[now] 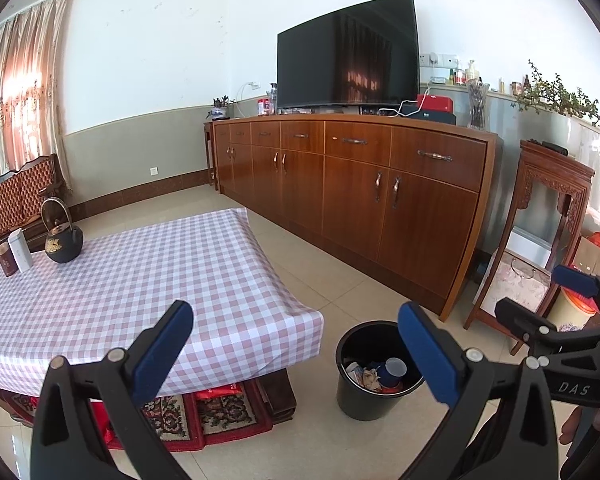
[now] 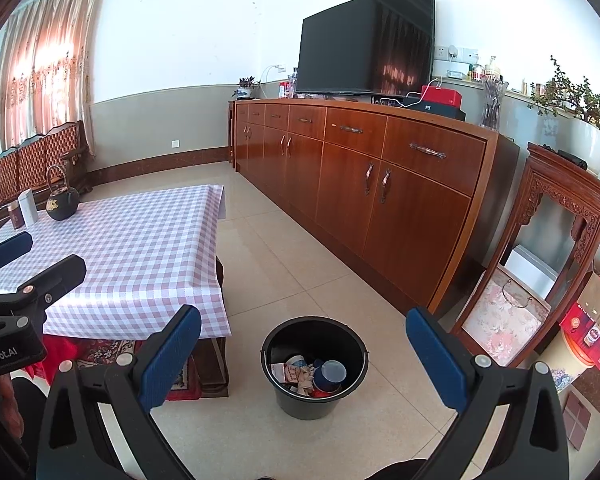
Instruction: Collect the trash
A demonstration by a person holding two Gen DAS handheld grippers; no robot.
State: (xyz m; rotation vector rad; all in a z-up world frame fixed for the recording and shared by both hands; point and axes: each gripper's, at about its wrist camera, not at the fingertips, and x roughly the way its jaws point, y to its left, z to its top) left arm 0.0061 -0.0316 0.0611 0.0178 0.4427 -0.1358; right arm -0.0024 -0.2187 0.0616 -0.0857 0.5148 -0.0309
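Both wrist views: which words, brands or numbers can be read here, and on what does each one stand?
"DAS": on the body of the right gripper, seen in the left wrist view.
"enRobot.AI", its start cut off by the frame edge: on the body of the left gripper, seen in the right wrist view.
Too small or blurred to read: print on the red carton, on the red box beside the TV, and on the two canisters on the table.

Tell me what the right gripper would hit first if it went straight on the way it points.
Probably the black bin: it sits on the floor between the open right gripper fingers' line, with trash already inside. Nothing shows in between, though depth is hard to judge through the fisheye.
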